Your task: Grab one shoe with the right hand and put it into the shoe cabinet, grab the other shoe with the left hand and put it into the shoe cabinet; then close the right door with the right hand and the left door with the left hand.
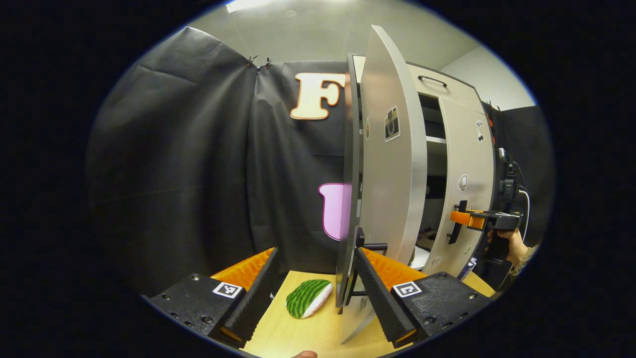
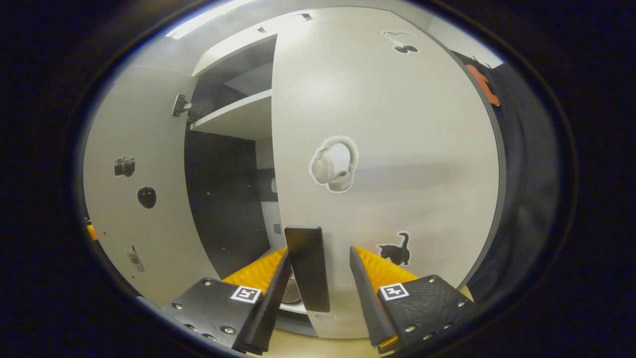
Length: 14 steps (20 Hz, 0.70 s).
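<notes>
While both doors stand ajar, you are in the closing step, judged from the claws at the doors.

Left gripper view, claw: your left claw (image 1: 318, 278) is spread, its right finger just beside the edge of the left door (image 1: 392, 164), near that door's handle (image 1: 370, 245).
Left gripper view, risk: the door edge sits beside one finger, not between two, so a push could slip off it.
Left gripper view, surroundings: a watermelon-slice toy (image 1: 308, 297) lies on the desk (image 1: 318, 328) near the door's foot and could get swept.
Left gripper view, other hand: a hand (image 1: 512, 244) holds the right claw (image 1: 459, 219) level at the right door (image 1: 464, 189).

Right gripper view, claw: spread, straddling the right door's handle (image 2: 308, 268) without pinching it.
Right gripper view, shoes: one shoe (image 2: 291, 291) shows dimly low inside the shoe cabinet (image 2: 233, 119).
Right gripper view, risk: swinging fast could trap a finger against the left door.
</notes>
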Tool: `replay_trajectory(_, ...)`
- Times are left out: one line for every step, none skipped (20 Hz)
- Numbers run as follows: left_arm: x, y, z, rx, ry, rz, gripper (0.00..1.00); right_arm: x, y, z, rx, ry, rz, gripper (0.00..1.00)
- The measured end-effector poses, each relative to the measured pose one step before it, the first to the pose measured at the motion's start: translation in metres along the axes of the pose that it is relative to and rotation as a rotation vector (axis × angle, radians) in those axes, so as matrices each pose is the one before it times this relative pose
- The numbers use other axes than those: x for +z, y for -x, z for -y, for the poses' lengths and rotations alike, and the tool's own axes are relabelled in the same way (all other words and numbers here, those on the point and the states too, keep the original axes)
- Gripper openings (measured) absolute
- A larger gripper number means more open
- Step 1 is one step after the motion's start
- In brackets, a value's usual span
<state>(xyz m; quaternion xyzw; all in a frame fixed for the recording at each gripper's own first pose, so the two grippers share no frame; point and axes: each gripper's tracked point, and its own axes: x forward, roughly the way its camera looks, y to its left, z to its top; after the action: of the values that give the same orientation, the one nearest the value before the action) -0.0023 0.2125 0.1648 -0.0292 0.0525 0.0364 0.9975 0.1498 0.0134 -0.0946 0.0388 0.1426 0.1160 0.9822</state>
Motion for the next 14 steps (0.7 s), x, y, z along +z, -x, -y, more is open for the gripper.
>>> replay_trajectory(-0.00028,-0.00123,0.00032,-0.00437,-0.00107,0.00446,0.94,-0.00006,-0.00101,0.00038,-0.00316,-0.00165,-0.00030,0.72)
replay_trajectory(-0.00220,0.00003,0.00039,-0.00564,-0.00181,-0.00041,0.93,-0.00079,-0.00077,-0.00030,-0.00399,-0.00132,-0.00265,0.72)
replay_trajectory(-0.00066,0.00074,0.00057,-0.00225,-0.00479,0.00102,0.93,0.00108,-0.00003,-0.00064,0.00034,0.00139,0.00699,0.72)
replay_trajectory(-0.00064,-0.00008,0.00103,-0.00076,-0.00829,0.00040,0.94,-0.00125,0.00007,0.00050,-0.00148,0.00668,-0.00361,0.72)
replay_trajectory(0.00088,-0.00101,0.00179,-0.00174,-0.01032,0.00071,0.94,0.00064,0.00017,-0.00044,-0.00058,0.00834,0.00343,0.72)
replay_trajectory(0.00137,-0.00076,-0.00044,-0.00057,-0.01196,0.00314,0.95,-0.00028,-0.00071,0.00059,-0.00023,0.00760,-0.00009,0.69)
replay_trajectory(0.00120,-0.00049,-0.00066,-0.00124,-0.01061,0.00327,0.94,-0.00019,0.00012,-0.00025,0.00208,0.00552,0.00027,0.70)
replay_trajectory(-0.00064,-0.00005,-0.00185,-0.00043,-0.00881,0.00369,0.94,-0.00007,0.00035,-0.00012,0.00379,0.00023,-0.00106,0.72)
replay_trajectory(-0.00070,0.00000,0.00053,-0.00365,-0.00825,0.00108,0.94,0.00021,0.00027,-0.00051,0.00578,-0.00672,-0.00077,0.72)
replay_trajectory(-0.00143,0.00196,0.00171,-0.01038,-0.00715,0.00034,0.93,-0.00089,0.00029,0.00043,0.00364,-0.01361,-0.00523,0.72)
replay_trajectory(-0.00066,0.00007,0.00298,-0.01608,-0.00275,-0.00176,0.93,-0.00190,0.00067,0.00047,0.00153,-0.01556,-0.00886,0.72)
replay_trajectory(-0.00343,0.00011,0.00542,-0.02061,-0.00226,-0.00667,0.94,-0.00279,0.00130,0.00081,0.00016,-0.01416,-0.00687,0.70)
replay_trajectory(-0.00091,-0.00035,0.00611,-0.01891,-0.00340,-0.00160,0.94,-0.00311,0.00180,0.00085,0.00197,-0.01035,-0.00554,0.72)
replay_trajectory(-0.00112,0.00054,0.00602,-0.01946,-0.00444,0.00441,0.94,-0.00442,0.00277,0.00125,-0.00044,-0.00653,-0.00706,0.69)
